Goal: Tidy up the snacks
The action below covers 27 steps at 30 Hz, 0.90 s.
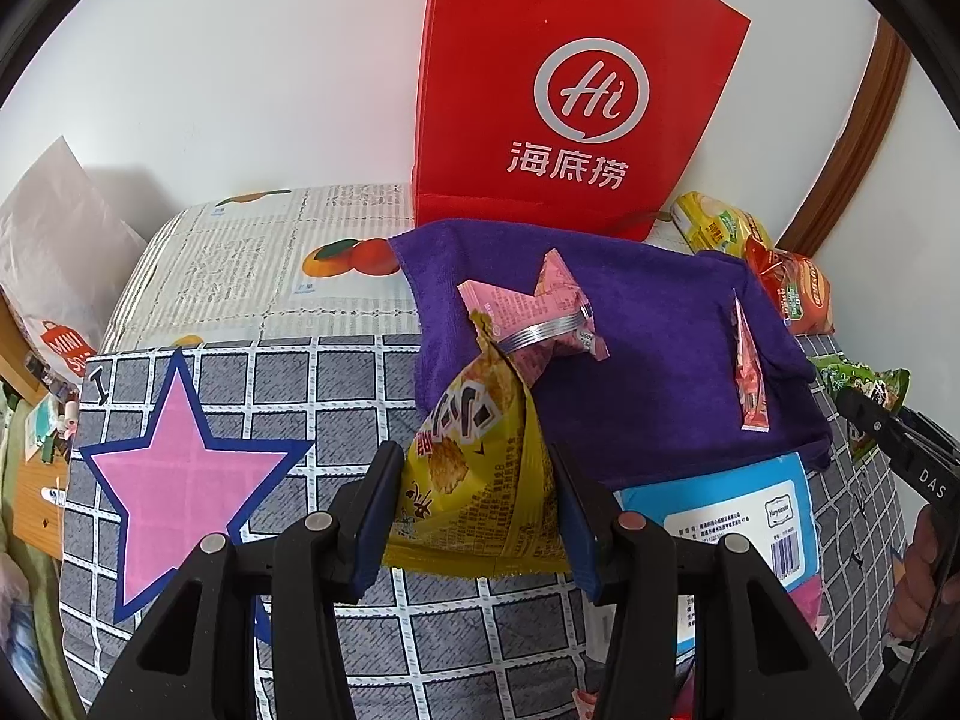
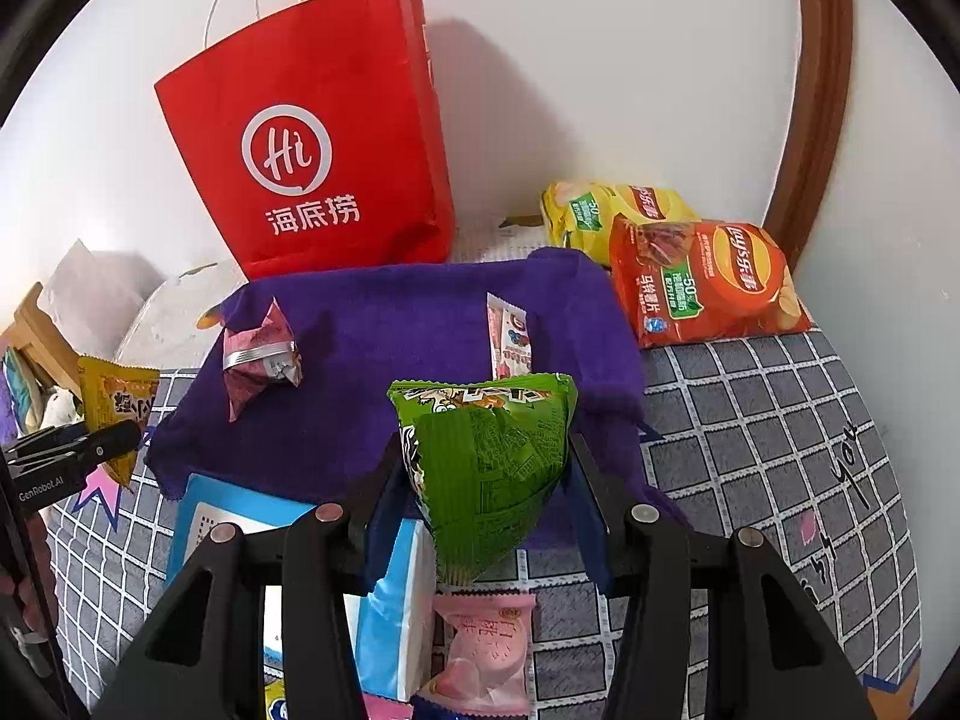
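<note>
My left gripper [image 1: 474, 510] is shut on a yellow snack packet [image 1: 474, 468] and holds it above the checked bedspread, at the left edge of a purple towel [image 1: 648, 360]. My right gripper [image 2: 486, 492] is shut on a green snack packet [image 2: 492, 468] above the towel's near edge [image 2: 390, 324]. On the towel lie a crumpled pink packet [image 1: 540, 318] [image 2: 261, 354] and a slim pink-white packet [image 1: 750, 372] [image 2: 509, 336]. The left gripper with its yellow packet [image 2: 114, 408] shows at the left of the right wrist view.
A red paper bag [image 1: 570, 90] [image 2: 324, 138] stands against the wall behind the towel. Yellow [image 2: 612, 210] and red [image 2: 702, 282] chip bags lie at the back right. A blue tissue pack [image 2: 240, 528] and a pink packet [image 2: 486, 648] lie near me.
</note>
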Motion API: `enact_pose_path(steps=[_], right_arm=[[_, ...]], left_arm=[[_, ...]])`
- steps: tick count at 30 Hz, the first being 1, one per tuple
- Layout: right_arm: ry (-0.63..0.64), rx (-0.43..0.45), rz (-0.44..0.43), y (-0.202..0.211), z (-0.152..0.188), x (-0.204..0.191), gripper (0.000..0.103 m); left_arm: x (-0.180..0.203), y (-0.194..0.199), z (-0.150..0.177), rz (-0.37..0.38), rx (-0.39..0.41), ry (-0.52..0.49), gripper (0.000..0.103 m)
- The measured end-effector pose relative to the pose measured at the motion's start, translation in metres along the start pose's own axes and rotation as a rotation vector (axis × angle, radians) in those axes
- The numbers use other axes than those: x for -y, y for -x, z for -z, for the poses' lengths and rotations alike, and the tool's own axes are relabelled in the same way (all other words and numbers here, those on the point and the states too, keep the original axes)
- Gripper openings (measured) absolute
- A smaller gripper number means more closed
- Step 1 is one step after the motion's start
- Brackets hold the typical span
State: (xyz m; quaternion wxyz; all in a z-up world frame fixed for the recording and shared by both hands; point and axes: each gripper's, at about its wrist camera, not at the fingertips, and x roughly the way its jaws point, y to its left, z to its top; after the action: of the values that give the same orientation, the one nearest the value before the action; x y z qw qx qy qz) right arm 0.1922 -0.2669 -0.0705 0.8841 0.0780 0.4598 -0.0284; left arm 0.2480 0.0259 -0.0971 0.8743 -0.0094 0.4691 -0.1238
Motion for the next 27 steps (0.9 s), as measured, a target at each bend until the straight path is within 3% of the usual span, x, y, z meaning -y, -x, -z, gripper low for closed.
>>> enact_pose_path(steps=[19, 27], right_arm=[[0.014, 0.001, -0.041, -0.020, -0.015, -0.006, 0.049], [0.032, -0.037, -0.103, -0.045, -0.025, -0.020, 0.049]], left_arm=[[0.009, -0.010, -0.015, 0.000, -0.003, -0.028, 0.047], [0.013, -0.023, -0.024, 0.004, -0.014, -0.033, 0.047]])
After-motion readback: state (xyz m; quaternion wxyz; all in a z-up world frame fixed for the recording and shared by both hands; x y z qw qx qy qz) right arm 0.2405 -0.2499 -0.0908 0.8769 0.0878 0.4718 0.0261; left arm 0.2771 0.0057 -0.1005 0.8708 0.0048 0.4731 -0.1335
